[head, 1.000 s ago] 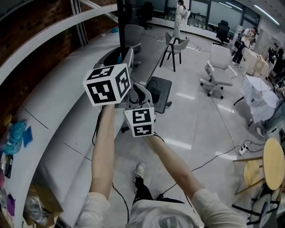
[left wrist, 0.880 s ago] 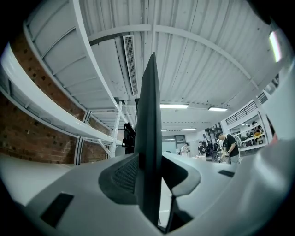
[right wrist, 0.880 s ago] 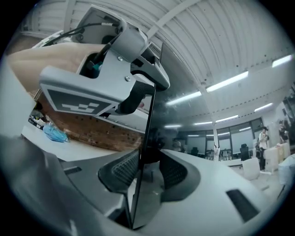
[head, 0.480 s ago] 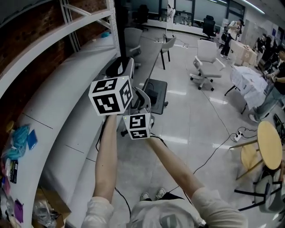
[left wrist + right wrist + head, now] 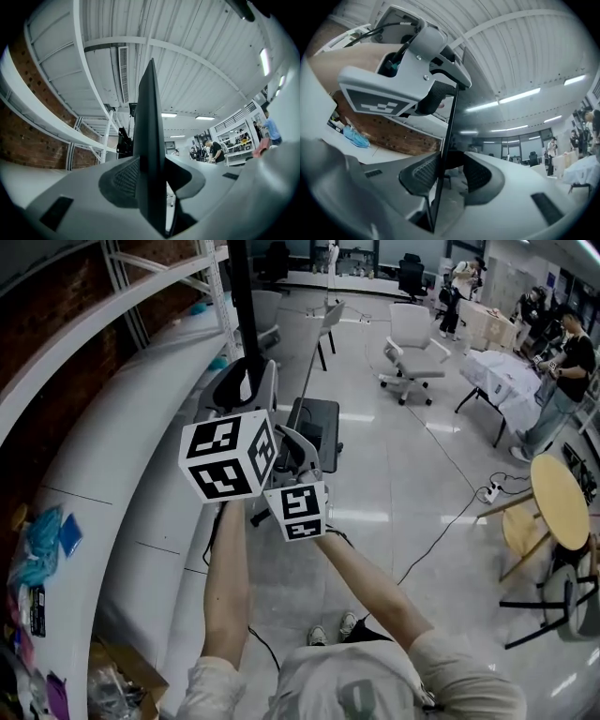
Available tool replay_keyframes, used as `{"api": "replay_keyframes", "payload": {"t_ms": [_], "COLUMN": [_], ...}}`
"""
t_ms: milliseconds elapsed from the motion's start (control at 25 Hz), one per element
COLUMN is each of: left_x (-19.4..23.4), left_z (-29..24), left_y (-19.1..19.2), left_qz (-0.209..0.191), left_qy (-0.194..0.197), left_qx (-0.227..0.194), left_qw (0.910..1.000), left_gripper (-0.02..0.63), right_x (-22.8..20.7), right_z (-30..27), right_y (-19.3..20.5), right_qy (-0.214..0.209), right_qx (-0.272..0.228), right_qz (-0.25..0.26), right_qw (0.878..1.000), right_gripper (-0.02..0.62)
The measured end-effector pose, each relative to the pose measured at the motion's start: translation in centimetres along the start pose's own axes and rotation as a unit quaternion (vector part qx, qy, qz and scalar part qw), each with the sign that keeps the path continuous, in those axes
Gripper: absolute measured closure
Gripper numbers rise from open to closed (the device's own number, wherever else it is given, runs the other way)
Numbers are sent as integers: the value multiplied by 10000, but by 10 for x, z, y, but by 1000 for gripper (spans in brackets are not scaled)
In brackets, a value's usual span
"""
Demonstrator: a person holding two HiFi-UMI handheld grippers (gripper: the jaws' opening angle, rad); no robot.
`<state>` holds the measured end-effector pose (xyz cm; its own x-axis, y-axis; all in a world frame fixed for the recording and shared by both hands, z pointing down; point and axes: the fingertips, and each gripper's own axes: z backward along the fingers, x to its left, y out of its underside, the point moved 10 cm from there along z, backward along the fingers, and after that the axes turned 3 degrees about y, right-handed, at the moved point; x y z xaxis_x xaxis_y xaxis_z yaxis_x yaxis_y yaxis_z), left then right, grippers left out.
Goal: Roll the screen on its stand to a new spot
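The glossy floor (image 5: 412, 474) carries the stand's base (image 5: 319, 423), a swivel chair (image 5: 410, 336) and a power strip (image 5: 488, 491).

My right gripper (image 5: 446, 173) holds the thin dark edge of the screen (image 5: 449, 122) between its ribbed pads (image 5: 423, 174); the jaws have just closed a little on it. Higher on the same edge, my left gripper (image 5: 449, 91) clamps too.

Two grippers are showing, the left gripper (image 5: 152, 180) and the right gripper (image 5: 449, 171), and one screen (image 5: 150, 131) is standing on one stand (image 5: 314, 423). One round table (image 5: 560, 498), one stool (image 5: 518, 532) and one power strip (image 5: 489, 491) are sitting on the floor (image 5: 412, 474). At least three people (image 5: 565, 371) are standing far off, and two shoes (image 5: 349, 623) are showing below.
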<state>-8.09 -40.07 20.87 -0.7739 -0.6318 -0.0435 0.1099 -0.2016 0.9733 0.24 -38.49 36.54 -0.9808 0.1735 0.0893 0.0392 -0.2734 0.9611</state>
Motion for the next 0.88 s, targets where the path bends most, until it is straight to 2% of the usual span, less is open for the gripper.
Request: {"api": "replay_keyframes", "payload": {"t_ms": [240,880], "left_x": [-23,-71], "left_z": [37,177], "left_y": [-10,-35], "left_qz": [-25,18], "left_qy": [48,8], "left_qx": [-179,-403], "left_qw": [9998,9992], "left_gripper": [443,439], "right_x": [12,83], "right_z": [40,163], "right_y": [-16,-49], "right_qy": [-65,-438], "right_qx": [-64,-207], "right_qz": [-138,-142], "right_qw": [9999,9987], "right_gripper": [443,443]}}
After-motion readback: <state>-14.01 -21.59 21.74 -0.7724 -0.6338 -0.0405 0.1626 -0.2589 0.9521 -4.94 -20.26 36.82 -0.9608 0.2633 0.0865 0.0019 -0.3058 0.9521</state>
